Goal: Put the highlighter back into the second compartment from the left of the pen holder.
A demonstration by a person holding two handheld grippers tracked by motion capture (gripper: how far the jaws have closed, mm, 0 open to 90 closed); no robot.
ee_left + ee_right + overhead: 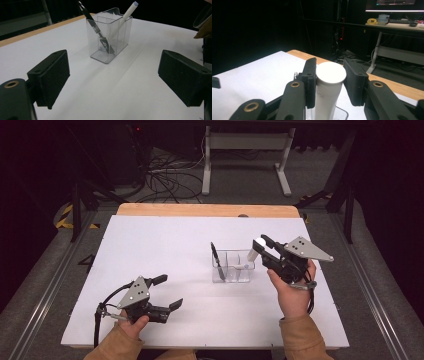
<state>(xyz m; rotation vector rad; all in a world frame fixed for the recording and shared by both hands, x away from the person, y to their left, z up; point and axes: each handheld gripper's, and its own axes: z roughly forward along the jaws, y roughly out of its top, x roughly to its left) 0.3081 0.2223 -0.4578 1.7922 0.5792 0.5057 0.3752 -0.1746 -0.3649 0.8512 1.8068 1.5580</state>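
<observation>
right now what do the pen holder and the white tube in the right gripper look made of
Pen holder: clear, glossy hard plastic by its look; the black pen shows through its walls. White tube, clamped by the right gripper: smooth matte white, probably plastic, though the material is unsure.

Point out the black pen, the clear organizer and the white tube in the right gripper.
black pen (93, 22), left gripper view, on its barrel
clear organizer (120, 35), left gripper view, on its side wall
white tube (330, 72), right gripper view, on its flat round end
</observation>
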